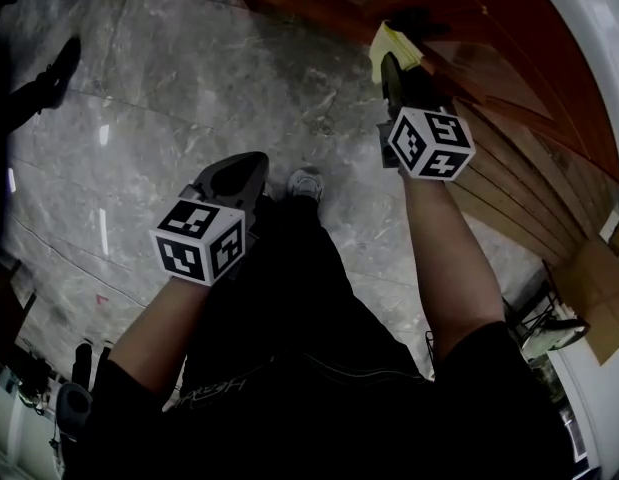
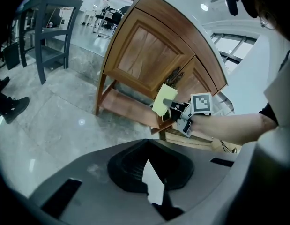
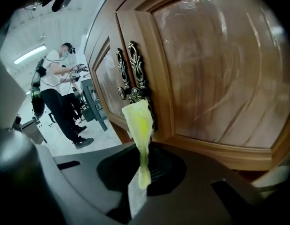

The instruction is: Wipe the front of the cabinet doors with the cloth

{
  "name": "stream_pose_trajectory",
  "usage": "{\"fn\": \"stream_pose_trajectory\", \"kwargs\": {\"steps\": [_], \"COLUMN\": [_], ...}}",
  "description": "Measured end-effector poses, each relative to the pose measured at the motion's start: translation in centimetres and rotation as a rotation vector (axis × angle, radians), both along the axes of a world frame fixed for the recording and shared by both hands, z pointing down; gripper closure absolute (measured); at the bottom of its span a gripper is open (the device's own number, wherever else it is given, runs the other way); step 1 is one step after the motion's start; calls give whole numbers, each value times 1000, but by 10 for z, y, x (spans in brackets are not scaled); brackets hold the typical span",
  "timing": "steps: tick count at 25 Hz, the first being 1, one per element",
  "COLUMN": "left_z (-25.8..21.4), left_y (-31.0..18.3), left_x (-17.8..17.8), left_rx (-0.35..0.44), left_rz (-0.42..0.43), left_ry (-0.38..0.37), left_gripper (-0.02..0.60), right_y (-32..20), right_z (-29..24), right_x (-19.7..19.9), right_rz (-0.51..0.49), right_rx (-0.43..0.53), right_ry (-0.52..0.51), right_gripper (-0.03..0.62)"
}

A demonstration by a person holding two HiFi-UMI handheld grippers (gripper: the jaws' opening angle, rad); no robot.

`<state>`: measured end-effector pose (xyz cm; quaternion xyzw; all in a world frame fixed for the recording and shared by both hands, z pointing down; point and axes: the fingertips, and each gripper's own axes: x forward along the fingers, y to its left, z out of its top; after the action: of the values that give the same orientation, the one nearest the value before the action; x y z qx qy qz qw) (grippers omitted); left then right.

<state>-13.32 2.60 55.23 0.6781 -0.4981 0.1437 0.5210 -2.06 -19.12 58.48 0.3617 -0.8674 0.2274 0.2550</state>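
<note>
Two grippers show, and only one is at work. Nearest, the left gripper [image 2: 152, 186] hangs low over the grey floor [image 1: 189, 98], its jaws together on nothing. Farther out, the right gripper [image 3: 137, 184] pinches the yellow cloth [image 3: 137, 121] tight by its lower end. The free part of the cloth stands up against the dark handles [image 3: 133, 74] where the cabinet doors [image 3: 219, 64] meet. Beyond, neither wooden panel shows a clear wiped trace, so I judge the wiping barely begun, with both door fronts left to stroke. A person [image 3: 55, 93] stands far behind.
</note>
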Motion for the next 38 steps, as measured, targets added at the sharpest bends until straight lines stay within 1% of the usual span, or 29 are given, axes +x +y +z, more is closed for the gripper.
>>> {"fn": "stream_pose_trajectory", "kwargs": {"steps": [6,10,15,21,30,38], "left_z": [2,2,3,5,-3,0], "left_y": [-7,-14,-19,-26,-41,-37], "left_x": [15,27,40,62,94,121], "left_rx": [-3,-1,-4,-4,21,3], "left_rz": [42,75,123,177,242,309], "left_ry": [8,12,2,5,0,-4], "left_gripper": [575,575,575,575,575,575], "right_y": [-6,-9,-8,-15,-18,-20], "right_z": [2,3,-1,-2,-5,-6], "right_x": [4,17,33,71,132,193], "right_rz": [9,37,39,145,219,370], "right_rx": [2,5,35,26,51,58], "right_ry": [0,-2,16,-1,44,55], "right_gripper": [553,553,553,553,553,553]}}
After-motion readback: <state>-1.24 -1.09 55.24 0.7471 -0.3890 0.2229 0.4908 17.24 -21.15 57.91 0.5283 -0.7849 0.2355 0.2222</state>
